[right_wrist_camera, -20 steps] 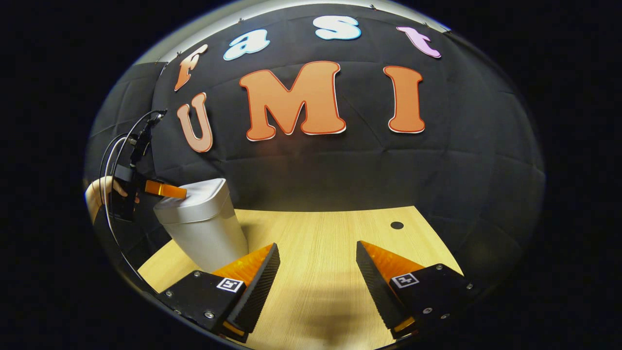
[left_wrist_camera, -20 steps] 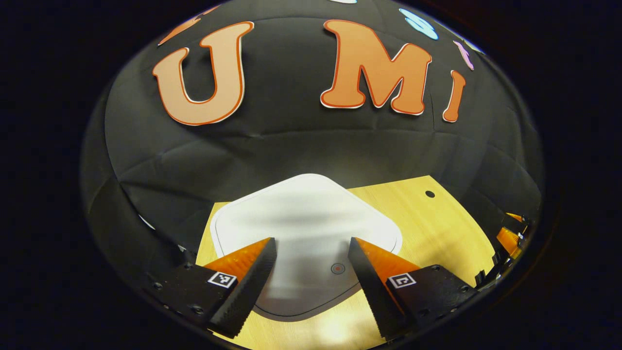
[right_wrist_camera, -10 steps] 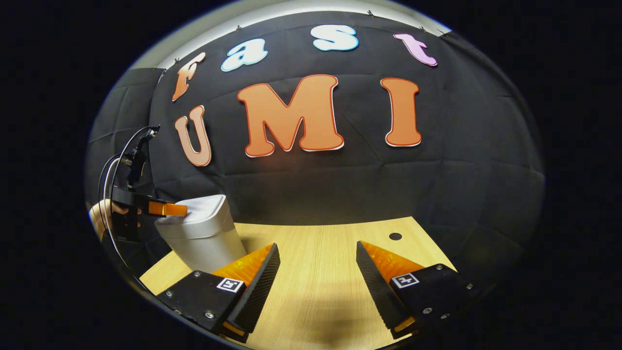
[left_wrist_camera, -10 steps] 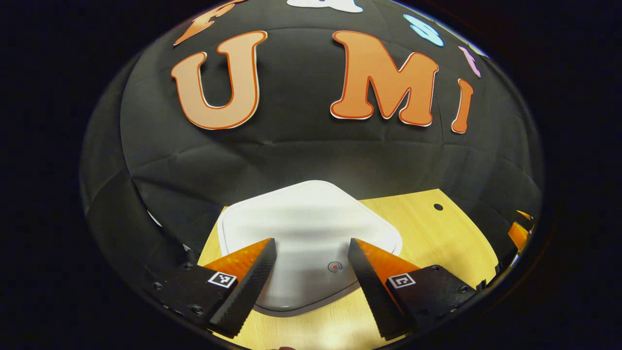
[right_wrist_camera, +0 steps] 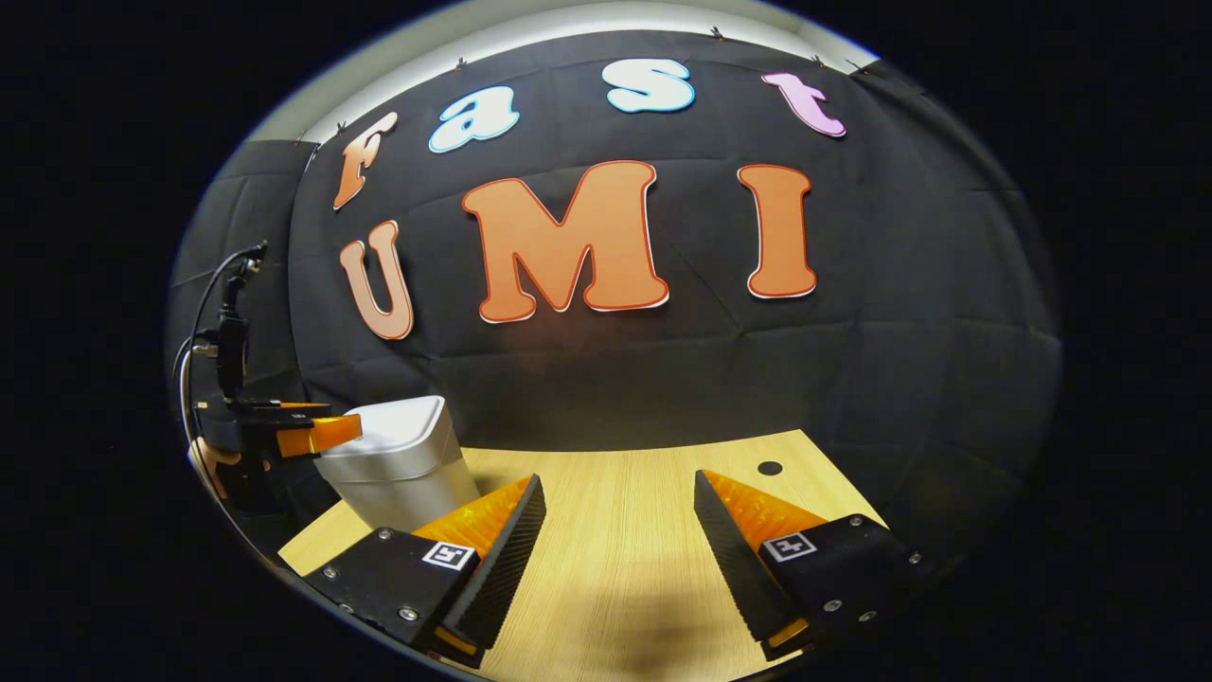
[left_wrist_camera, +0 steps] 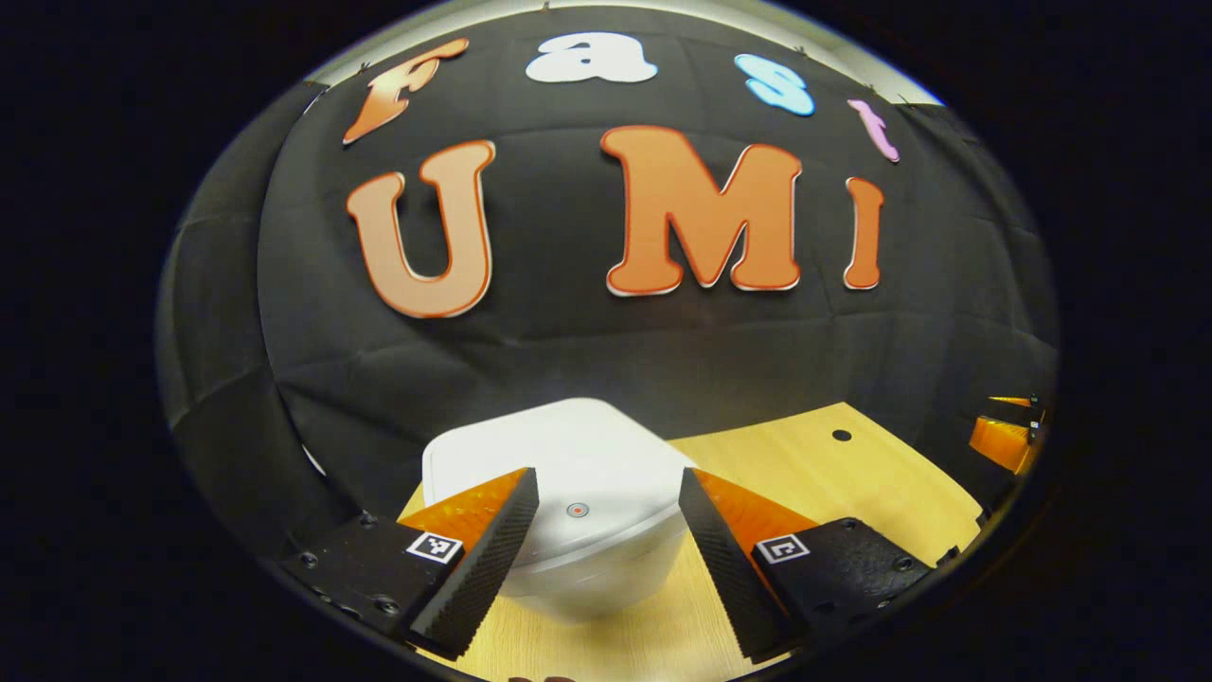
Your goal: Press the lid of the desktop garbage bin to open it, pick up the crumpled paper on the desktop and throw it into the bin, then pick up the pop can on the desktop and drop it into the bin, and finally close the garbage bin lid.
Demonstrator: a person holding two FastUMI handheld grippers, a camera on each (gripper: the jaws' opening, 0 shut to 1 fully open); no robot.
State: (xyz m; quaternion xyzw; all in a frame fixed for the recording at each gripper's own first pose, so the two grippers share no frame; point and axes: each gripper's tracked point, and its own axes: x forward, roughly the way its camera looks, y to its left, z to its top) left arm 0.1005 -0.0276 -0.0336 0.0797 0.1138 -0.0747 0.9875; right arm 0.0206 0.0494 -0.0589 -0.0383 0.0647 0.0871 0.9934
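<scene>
My left gripper (left_wrist_camera: 601, 530) hangs spread and empty just above the small white plastic bin's (right_wrist_camera: 402, 464) closed lid (left_wrist_camera: 559, 464), lined up with its round red-ringed press button (left_wrist_camera: 578, 510), I judge so a tip can push there. My right gripper (right_wrist_camera: 615, 540), also parted and holding nothing, waits over the pale wooden desktop (right_wrist_camera: 644, 493), well apart from the bin.

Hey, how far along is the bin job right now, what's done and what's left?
Looks nearly finished. The bin stands on the desk with its lid shut flat, and I see no paper or can on the visible wood, though I can't see inside. In hand: nothing; the left gripper is open near the lid, the right gripper open over bare desk. Left: probably just moving the grippers away.
</scene>
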